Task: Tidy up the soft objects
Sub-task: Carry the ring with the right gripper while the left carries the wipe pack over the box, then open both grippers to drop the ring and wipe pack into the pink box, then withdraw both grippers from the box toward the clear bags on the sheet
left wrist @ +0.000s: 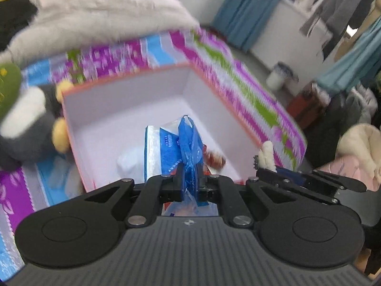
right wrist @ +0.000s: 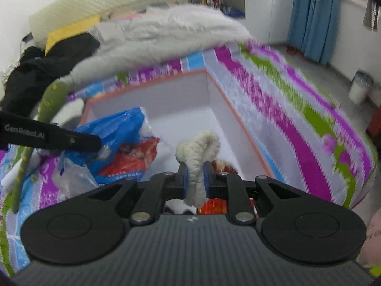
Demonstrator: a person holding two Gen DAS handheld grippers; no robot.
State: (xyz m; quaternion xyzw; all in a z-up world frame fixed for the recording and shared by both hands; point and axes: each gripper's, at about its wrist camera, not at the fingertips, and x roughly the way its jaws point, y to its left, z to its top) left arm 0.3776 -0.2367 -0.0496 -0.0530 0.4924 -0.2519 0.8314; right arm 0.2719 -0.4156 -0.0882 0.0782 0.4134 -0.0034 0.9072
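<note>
My left gripper (left wrist: 189,181) is pinching a blue plastic bag (left wrist: 189,143), its fingers pressed together on a bunched fold of the film. The bag hangs over the near part of the white box (left wrist: 133,109), which sits on the striped bed cover (left wrist: 250,90) close to the bed's right edge. Under it, inside the box, I see a blue-and-white tissue pack (left wrist: 154,152) and a red snack packet (left wrist: 215,159) against the near wall.

My right gripper (right wrist: 195,178) is clamped on a cream knitted cord (right wrist: 198,155), which loops up above the fingers and hangs out below them, over the box's near right corner.

I judge the bag to be very light and slippery; the film will slide through the pads unless I grip where it is gathered thick, as now. It will crumple rather than hold any shape, so I'd expect it to drop limp and spring open a bit once let go. The cord looks soft, fuzzy and floppy, with good friction. A mid-length pinch suits it, but both ends will swing. Neither thing is fragile.

A grey plush toy (left wrist: 31,124) lies touching the box's left wall, and a white fur throw (left wrist: 100,12) is heaped beyond the box's far wall. Both views are motion-blurred, so finer detail escapes me.
</note>
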